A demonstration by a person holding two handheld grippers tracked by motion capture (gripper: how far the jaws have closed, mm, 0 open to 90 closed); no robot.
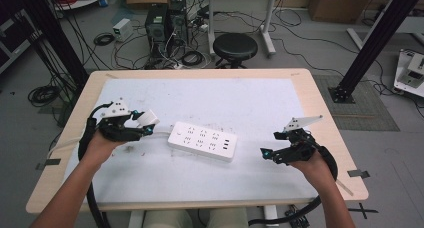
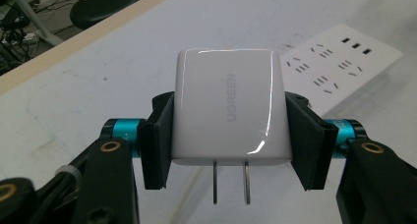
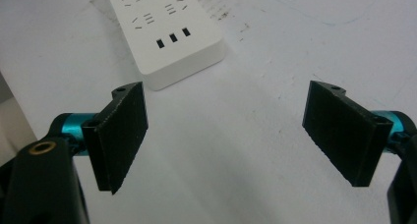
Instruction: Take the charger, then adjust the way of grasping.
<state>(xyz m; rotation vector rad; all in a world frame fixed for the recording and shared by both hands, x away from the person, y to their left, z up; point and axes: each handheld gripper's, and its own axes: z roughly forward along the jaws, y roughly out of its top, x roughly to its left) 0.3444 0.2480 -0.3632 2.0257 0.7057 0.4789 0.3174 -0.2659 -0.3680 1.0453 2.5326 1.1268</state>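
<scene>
Left gripper (image 1: 148,124) clamped a glossy white two-pin charger (image 2: 228,106), right gripper (image 3: 226,135) gaped empty; next, probably, pins into the white power strip (image 1: 202,141) mid-worktop.

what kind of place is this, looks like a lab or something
Most likely a robotics or electronics lab. Computer towers stand on the floor among loose cables, black frame posts flank the table, and a person works there with hand-held grippers, the left gripper clamping a white charger.
</scene>
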